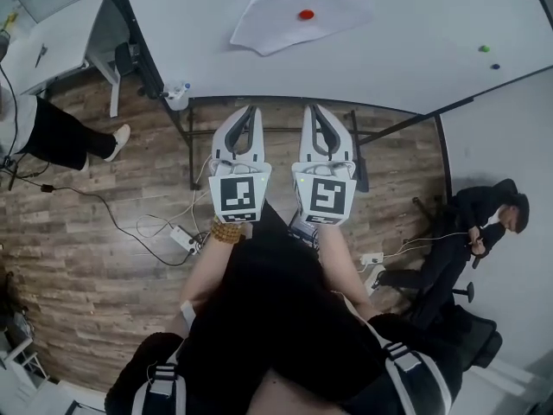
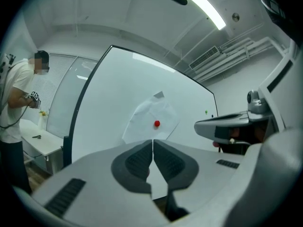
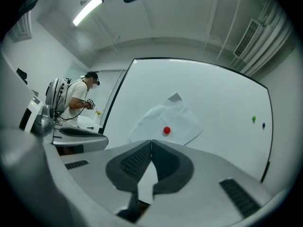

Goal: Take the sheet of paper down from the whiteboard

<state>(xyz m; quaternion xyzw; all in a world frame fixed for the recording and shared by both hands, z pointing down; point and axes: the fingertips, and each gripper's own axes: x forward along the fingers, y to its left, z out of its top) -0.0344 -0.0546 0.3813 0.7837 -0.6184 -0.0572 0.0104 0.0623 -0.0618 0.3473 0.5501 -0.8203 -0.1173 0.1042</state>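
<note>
White paper (image 1: 268,20), creased, tilted, red magnet (image 1: 306,14) mid-sheet, corner perhaps folded

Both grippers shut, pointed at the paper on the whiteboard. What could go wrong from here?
1. The sheet of paper hangs by one red magnet; pulling the sheet alone may tear it or fling the magnet.
2. The left gripper and right gripper are shut, short of the whiteboard; pushing in shut would likely crumple the creased sheet.
3. Magnet off with nothing pinching the sheet, it probably drops.
</note>
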